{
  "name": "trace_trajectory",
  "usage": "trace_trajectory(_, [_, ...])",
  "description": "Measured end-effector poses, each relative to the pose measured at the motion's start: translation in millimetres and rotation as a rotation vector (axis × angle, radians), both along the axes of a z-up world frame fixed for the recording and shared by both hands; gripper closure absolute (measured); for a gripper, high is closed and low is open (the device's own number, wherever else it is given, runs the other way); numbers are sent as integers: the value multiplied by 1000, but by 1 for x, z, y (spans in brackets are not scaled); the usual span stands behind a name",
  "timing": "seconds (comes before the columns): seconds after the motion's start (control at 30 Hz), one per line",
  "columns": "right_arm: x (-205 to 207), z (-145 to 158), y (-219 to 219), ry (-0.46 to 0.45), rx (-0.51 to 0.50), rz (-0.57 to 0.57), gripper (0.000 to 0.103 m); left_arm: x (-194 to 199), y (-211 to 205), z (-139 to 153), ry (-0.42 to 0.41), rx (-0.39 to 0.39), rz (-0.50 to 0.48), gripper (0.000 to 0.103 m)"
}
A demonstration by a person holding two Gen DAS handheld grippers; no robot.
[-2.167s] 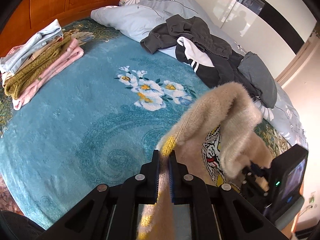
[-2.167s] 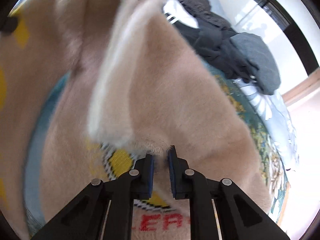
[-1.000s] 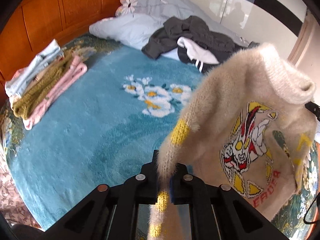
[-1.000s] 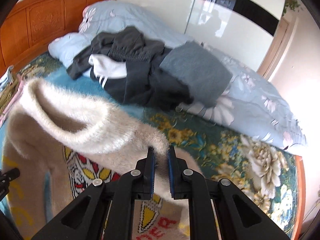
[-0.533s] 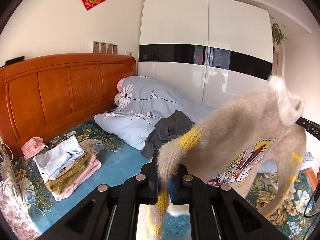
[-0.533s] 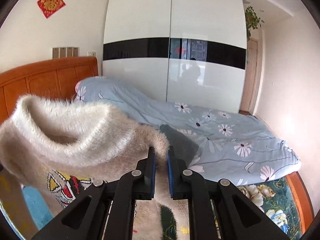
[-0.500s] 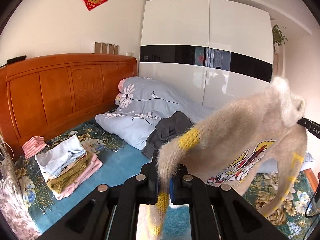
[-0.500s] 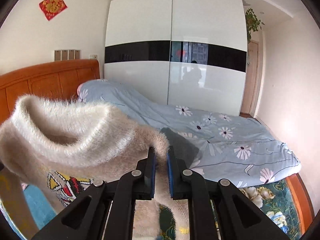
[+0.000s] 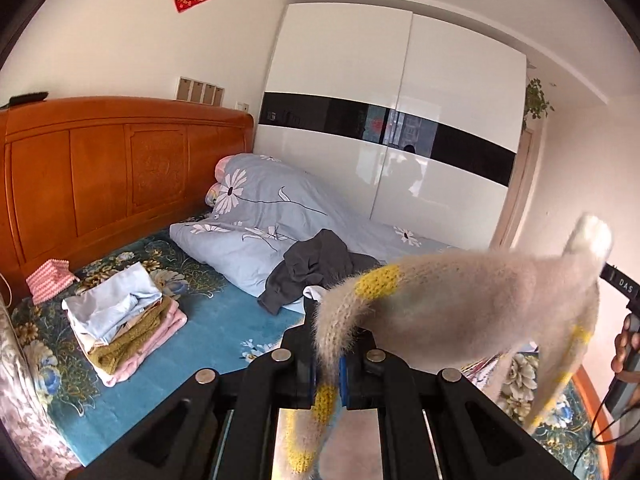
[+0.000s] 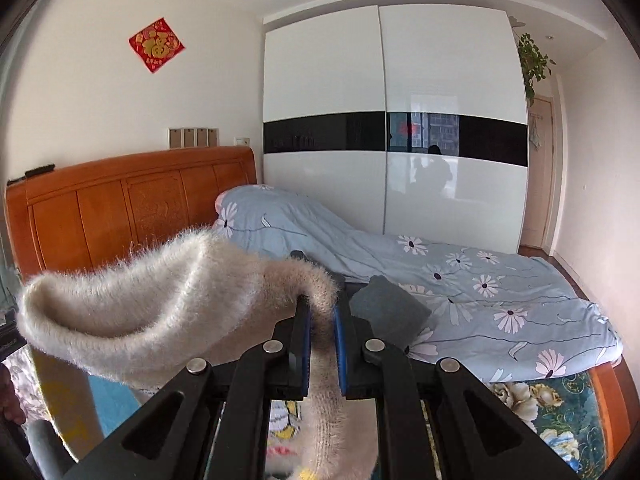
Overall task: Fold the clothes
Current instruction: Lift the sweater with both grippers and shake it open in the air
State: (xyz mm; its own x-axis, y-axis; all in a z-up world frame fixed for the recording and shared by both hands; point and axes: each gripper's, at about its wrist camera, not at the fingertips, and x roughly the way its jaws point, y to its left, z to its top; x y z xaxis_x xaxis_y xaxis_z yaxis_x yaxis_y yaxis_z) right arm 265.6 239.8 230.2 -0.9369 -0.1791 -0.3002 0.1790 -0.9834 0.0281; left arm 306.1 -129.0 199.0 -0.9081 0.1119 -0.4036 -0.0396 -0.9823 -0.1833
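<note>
A fuzzy cream sweater point(image 9: 460, 304) with yellow patches hangs above a teal floral bed cover point(image 9: 224, 320), a daisy-printed pale blue quilt point(image 10: 460, 280) and an orange wooden headboard point(image 9: 100, 176).

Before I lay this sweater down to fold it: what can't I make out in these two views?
- Sweater front print: left wrist view, blurred and turned away.
- Its hem: both views, cut off below the left gripper and right gripper.
- Dark clothes pile: partly behind the sweater.
- Blue blanket landing spot: right wrist view, screened by the sweater.

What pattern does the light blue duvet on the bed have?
The light blue duvet has white daisy-like flowers with dark stems, clearest in the right wrist view.
</note>
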Motion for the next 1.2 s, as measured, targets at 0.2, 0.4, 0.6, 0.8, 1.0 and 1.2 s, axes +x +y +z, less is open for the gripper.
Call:
trace_trajectory(0.2, [-66, -35, 6, -252, -17, 15, 92, -70, 7, -87, -300, -61, 48, 95])
trace_trajectory(0.4, [-147, -190, -4, -652, -16, -41, 92, -107, 5, -227, -650, 0, 92, 95])
trace_trajectory(0.6, [-176, -261, 0, -767, -121, -46, 92, -136, 16, -262, -732, -24, 105, 95])
trace_trajectory(0.8, [-217, -271, 0, -808, -154, -60, 92, -185, -2, -272, -767, -6, 155, 91])
trace_trajectory(1.0, [-253, -292, -7, -851, -155, -102, 91, -209, -2, -260, -731, -40, 118, 62])
trace_trajectory(1.2, [-280, -312, -21, -888, -111, -140, 91, -202, -5, -231, -625, -15, 159, 46])
